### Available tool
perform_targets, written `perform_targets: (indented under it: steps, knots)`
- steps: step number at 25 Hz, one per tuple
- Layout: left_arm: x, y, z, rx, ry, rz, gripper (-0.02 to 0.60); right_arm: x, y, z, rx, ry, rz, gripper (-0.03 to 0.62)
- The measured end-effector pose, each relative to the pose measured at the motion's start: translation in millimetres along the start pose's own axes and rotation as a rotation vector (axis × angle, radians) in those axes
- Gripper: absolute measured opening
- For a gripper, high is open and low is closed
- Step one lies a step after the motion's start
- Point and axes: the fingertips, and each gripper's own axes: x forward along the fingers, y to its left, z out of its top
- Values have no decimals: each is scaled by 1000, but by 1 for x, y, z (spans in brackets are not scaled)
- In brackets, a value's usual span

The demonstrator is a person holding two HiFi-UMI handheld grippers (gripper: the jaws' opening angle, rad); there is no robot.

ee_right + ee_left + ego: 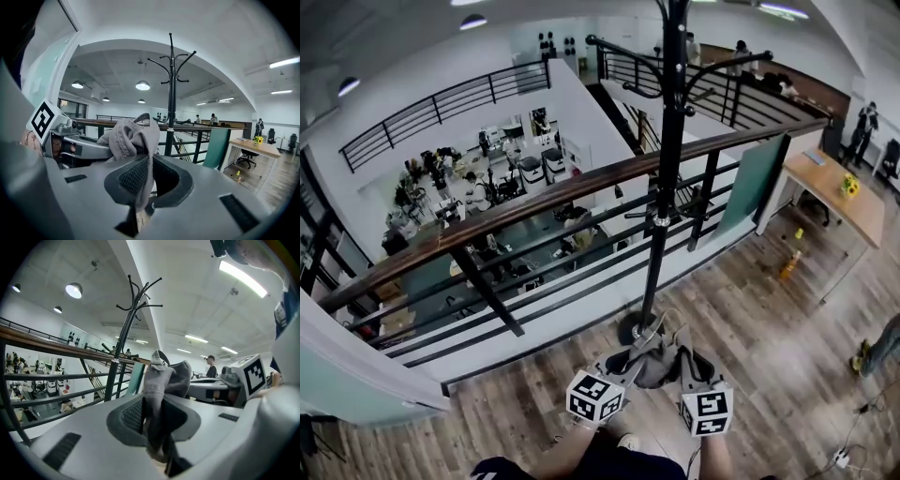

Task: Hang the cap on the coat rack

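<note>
In front of the coat rack (664, 187), the left gripper (155, 422) and the right gripper (146, 180) are each clamping down on the grey cap (659, 368), holding it stretched between them above the wooden floor (769, 319)

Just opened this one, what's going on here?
A person standing by a mezzanine railing holds a grey cap between two handheld grippers. The left gripper and the right gripper are each shut on the cap's fabric. They hold it low, near the base of the black coat rack that stands just ahead. The cap is not yet on any of the rack's hooks.
</note>
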Motion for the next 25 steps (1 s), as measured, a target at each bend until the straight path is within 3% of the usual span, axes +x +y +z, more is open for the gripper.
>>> perform_targets:
  steps: [10,21,25]
  knots:
    - [42,36,27,19,-14,-19,67,44,-28,18,4,-44,-13,35]
    - [99,113,126,69,-86,-141,67,134,-64,108,-9,-120,-86,35]
    - [124,130,152,91,-103,-205,64,160,-80,121,-81,-113,-46,35]
